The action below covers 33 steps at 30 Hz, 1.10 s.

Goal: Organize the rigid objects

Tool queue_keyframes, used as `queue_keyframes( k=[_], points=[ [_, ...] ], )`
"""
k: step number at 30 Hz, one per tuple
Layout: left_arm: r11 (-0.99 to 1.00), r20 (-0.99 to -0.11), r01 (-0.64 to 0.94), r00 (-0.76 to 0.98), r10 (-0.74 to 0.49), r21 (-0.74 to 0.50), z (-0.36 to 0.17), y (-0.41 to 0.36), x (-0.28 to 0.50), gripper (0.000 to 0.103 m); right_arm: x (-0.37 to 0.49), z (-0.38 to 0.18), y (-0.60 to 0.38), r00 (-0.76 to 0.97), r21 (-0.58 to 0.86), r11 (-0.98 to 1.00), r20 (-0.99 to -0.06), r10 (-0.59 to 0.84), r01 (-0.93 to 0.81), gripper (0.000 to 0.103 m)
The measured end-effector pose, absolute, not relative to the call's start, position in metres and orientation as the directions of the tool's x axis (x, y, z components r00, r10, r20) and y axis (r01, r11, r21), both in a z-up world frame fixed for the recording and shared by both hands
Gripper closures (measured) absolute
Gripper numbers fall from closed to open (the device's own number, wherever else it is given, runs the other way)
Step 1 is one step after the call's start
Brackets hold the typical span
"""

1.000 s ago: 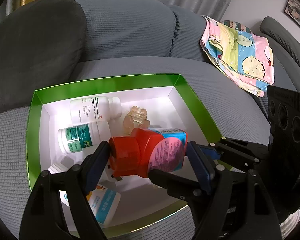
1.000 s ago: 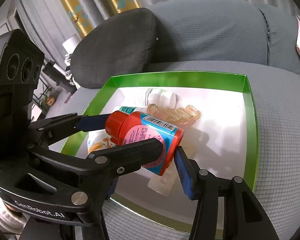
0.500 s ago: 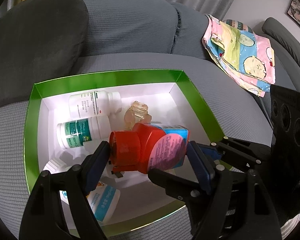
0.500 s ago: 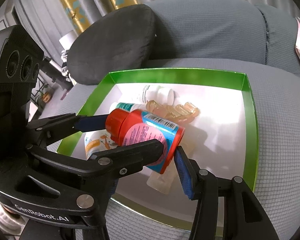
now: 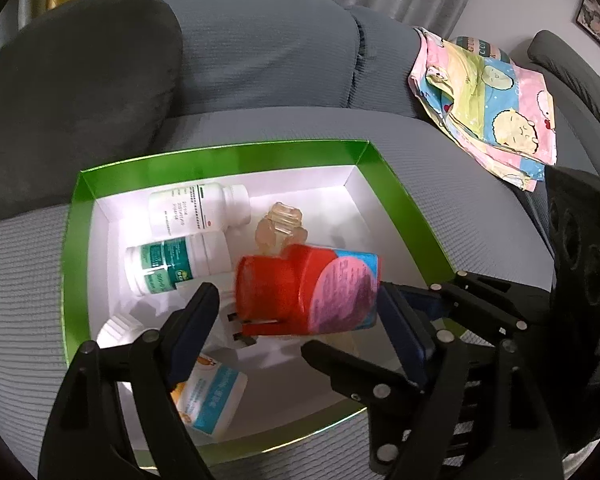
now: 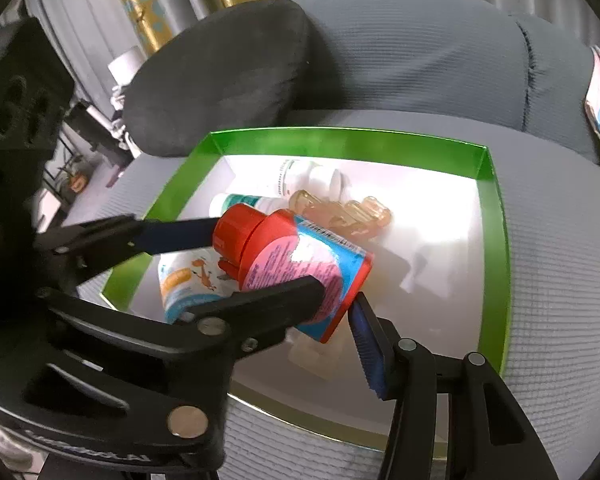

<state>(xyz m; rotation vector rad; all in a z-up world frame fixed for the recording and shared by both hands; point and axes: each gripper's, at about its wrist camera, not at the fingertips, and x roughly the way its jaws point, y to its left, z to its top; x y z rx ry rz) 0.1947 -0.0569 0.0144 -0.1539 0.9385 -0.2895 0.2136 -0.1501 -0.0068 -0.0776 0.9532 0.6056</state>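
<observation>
**Red-capped bottle let go over the box**

The bottle (image 5: pixel 308 292) is seen between both hand-held grippers, above the green box (image 5: pixel 396 200). The left hand-held gripper (image 5: pixel 300 316) and the right hand-held gripper (image 6: pixel 336 300) have just been opening, their pads apparently released. Next, clearance is called for, so the bottle settles beside the white bottles (image 5: pixel 196 216) ahead.

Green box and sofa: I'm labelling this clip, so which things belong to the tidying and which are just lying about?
Job:
red-capped bottle
green box
white bottles
clear capsule pack

Lying about:
patterned cloth
dark cushion
</observation>
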Motion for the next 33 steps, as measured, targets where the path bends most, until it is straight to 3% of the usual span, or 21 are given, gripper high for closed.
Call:
queue_keyframes(
  k=[2, 6, 11, 16, 18, 20, 33],
  points=[
    [0.954, -0.772, 0.167, 0.562, -0.298, -0.247, 0.016, -0.055, 0.193, 0.019, 0.214, -0.008, -0.152, 0.433, 0.185, 0.844, -0.791, 0.432, -0.503, 0.037],
    [0.970, -0.777, 0.122, 0.580, -0.243, -0.212, 0.021, -0.047, 0.187, 0.001, 0.210, -0.006, -0.158, 0.460, 0.141, 0.865, -0.799, 0.387, -0.482, 0.036],
    [0.977, -0.772, 0.080, 0.602, -0.207, -0.199, 0.032, -0.035, 0.175, 0.001, 0.197, 0.010, -0.173, 0.524, 0.076, 0.890, -0.784, 0.332, -0.451, 0.026],
    [0.986, -0.767, 0.062, 0.621, -0.162, -0.158, 0.042, -0.032, 0.163, 0.001, 0.185, 0.023, -0.182, 0.564, 0.043, 0.907, -0.770, 0.297, -0.419, 0.023],
    [0.988, -0.769, 0.052, 0.622, -0.145, -0.145, 0.045, -0.030, 0.158, 0.001, 0.182, 0.027, -0.183, 0.576, 0.025, 0.913, -0.769, 0.277, -0.406, 0.014],
    [0.990, -0.769, 0.032, 0.627, -0.125, -0.135, 0.048, -0.028, 0.151, 0.001, 0.177, 0.030, -0.183, 0.590, 0.000, 0.919, -0.766, 0.254, -0.395, 0.011],
    [0.991, -0.784, -0.073, 0.619, -0.041, -0.110, 0.073, -0.015, 0.115, 0.001, 0.146, 0.055, -0.171, 0.636, -0.059, 0.933, -0.746, 0.196, -0.356, 0.005]
  ],
)
